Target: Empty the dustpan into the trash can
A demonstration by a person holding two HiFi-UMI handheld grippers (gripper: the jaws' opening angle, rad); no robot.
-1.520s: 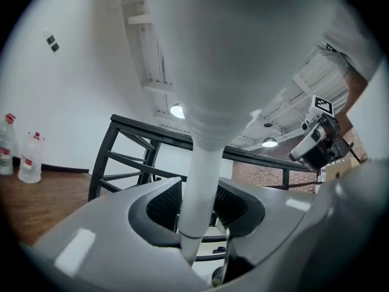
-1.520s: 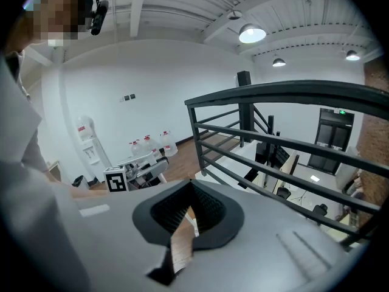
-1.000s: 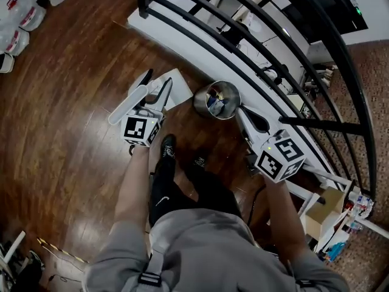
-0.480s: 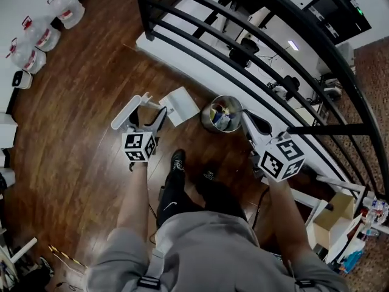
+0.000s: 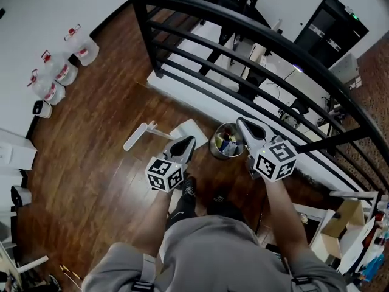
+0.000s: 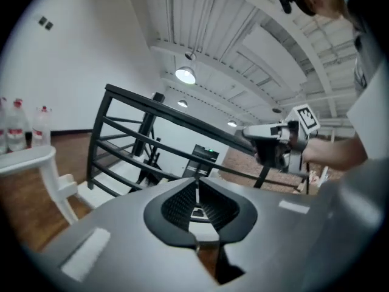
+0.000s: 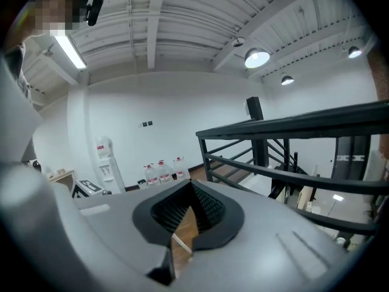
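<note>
- Trash can (image 5: 214, 145): one side hidden behind the right gripper (image 5: 243, 125); contents too small to tell.
- Bottles (image 5: 65, 73) by the wall: labels too small to read.

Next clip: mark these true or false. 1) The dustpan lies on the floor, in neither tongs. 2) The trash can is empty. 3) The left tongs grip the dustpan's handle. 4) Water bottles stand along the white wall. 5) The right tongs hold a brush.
1) True: the dustpan lies on the wooden floor beside the trash can.
2) False: the head view shows mixed rubbish inside it.
3) False: the left tongs have just been closing and are shut with nothing between them, raised off the dustpan.
4) True: the water bottles stand at the foot of the wall.
5) False: the right tongs are shut and empty.
</note>
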